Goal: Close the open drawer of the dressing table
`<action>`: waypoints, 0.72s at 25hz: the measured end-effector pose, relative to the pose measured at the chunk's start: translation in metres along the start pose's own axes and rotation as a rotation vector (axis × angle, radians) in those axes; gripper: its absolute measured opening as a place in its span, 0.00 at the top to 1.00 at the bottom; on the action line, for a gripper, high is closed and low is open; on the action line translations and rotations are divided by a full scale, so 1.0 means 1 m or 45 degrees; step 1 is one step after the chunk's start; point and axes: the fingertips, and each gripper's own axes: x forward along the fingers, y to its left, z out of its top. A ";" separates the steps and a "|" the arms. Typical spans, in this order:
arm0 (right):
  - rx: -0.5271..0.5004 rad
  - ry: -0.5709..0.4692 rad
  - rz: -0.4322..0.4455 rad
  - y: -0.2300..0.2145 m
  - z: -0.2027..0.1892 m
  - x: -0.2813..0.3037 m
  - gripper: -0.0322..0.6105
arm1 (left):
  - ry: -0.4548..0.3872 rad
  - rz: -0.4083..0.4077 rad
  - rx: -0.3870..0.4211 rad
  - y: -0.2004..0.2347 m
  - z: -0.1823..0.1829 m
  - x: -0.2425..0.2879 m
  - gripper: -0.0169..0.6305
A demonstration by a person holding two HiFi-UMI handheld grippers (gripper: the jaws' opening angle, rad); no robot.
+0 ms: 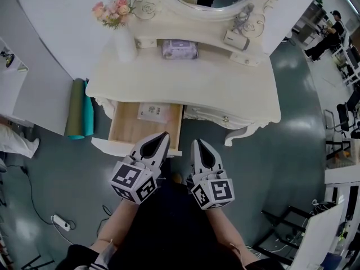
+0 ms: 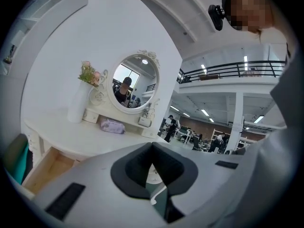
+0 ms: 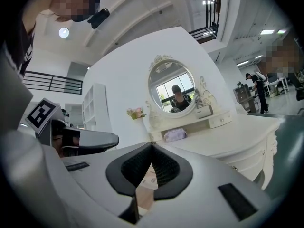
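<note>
Both jaw pairs are pinched shut and empty, a shove needs no grip I guess. My left gripper (image 1: 163, 136) hangs at the front edge of the drawer (image 1: 125, 129), which sticks out open from the dressing table (image 1: 214, 89). My right gripper (image 1: 198, 145) sits just beside.

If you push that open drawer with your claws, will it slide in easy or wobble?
Probably easy: the drawer looks like stiff wood and shows only a flat packet, so it should be light. It may skew a little if pushed off-centre, since the left claw is near its right end.
</note>
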 end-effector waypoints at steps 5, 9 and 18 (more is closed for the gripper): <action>-0.002 0.016 0.020 0.006 -0.005 0.004 0.91 | -0.002 0.048 0.002 0.012 -0.001 -0.006 0.95; 0.000 0.032 0.036 0.010 -0.008 0.008 0.91 | 0.000 0.071 0.001 0.017 -0.002 -0.009 0.95; 0.066 0.140 0.079 0.023 -0.036 0.013 0.91 | 0.020 0.202 -0.039 0.043 -0.016 -0.034 0.95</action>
